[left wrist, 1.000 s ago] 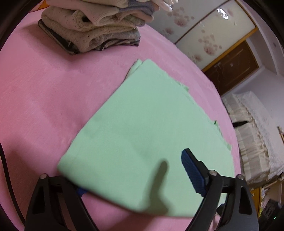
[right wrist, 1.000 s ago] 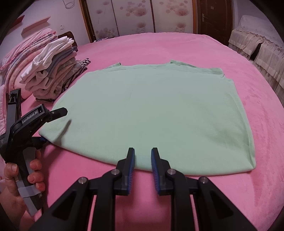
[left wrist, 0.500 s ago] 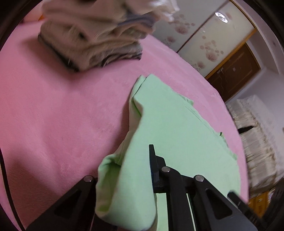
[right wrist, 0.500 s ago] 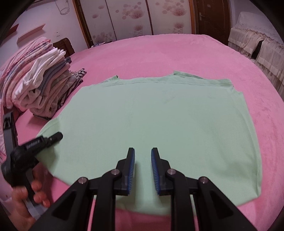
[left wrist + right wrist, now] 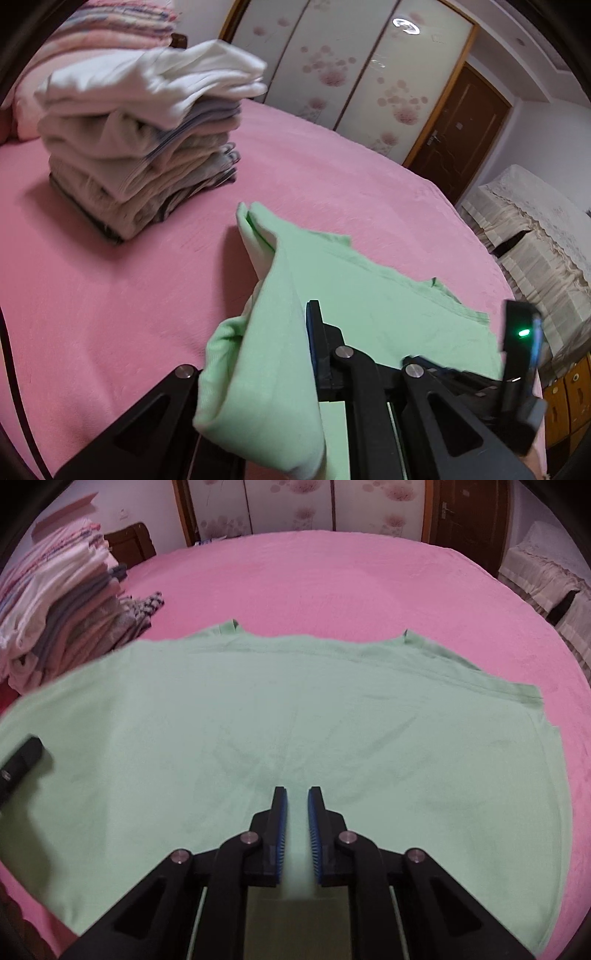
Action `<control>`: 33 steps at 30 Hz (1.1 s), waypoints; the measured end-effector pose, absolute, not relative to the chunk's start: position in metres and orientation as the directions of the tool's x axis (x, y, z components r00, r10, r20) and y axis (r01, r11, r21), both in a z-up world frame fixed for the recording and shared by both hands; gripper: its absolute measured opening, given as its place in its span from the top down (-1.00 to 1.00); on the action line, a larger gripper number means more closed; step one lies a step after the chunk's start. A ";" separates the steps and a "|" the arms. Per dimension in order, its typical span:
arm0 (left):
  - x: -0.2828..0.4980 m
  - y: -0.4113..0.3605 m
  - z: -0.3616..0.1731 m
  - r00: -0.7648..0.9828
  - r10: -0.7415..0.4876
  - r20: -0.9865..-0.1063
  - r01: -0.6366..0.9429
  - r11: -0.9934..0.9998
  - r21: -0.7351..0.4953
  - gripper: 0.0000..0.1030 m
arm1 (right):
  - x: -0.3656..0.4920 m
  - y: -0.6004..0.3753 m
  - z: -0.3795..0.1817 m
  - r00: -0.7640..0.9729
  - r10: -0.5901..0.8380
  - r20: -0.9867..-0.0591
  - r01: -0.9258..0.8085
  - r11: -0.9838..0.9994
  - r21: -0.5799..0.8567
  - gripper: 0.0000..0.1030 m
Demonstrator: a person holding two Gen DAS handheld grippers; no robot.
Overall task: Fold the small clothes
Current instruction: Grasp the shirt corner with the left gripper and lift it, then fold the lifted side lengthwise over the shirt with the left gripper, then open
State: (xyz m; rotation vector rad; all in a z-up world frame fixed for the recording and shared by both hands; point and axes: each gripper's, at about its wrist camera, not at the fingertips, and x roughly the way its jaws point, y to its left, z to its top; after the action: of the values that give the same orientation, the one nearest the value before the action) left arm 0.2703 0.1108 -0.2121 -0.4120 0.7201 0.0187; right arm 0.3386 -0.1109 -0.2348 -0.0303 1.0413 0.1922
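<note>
Two grippers work one green shirt [image 5: 280, 716], which lies spread on the pink bed cover [image 5: 332, 579], back part flat and its left edge raised off the bed. Farthest left, a stack of folded clothes [image 5: 144, 136] stands well apart from the shirt, likely the finished pile, kept clear so there is room to fold. Next, the left gripper [image 5: 295, 347] is clamped tight on the shirt's left edge; cloth drapes over its left finger and hangs in a loose roll, and this lift seems meant to carry that side over the middle. Further right, the right gripper [image 5: 296, 834] hovers over the middle of the near part of the shirt. Its jaws have just been narrowing and stand a small way apart, with cloth seen through the gap but nothing pinched. It may be there to pin the fold line, though that is a guess.
</note>
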 end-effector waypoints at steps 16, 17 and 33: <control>0.295 -0.016 -0.174 0.770 -0.210 -0.603 0.044 0.959 -0.279 0.89 | 0.316 -0.185 -0.211 0.501 0.242 -0.831 -0.146 0.970 0.195 0.78; 0.297 -0.033 -0.172 0.768 -0.227 -0.599 0.072 0.960 -0.272 0.89 | 0.313 -0.193 -0.211 0.502 0.243 -0.830 -0.138 0.970 0.201 0.77; 0.278 -0.184 -0.217 0.611 -0.440 -0.658 0.368 0.894 -0.256 0.89 | 0.261 -0.342 -0.193 0.580 0.131 -0.804 0.106 0.966 0.234 0.77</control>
State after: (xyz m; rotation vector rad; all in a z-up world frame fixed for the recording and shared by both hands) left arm 0.2776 -0.1835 -0.2171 -0.0985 0.7857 -0.4666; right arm 0.2605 -0.3416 -0.1932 0.2700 0.9556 0.0146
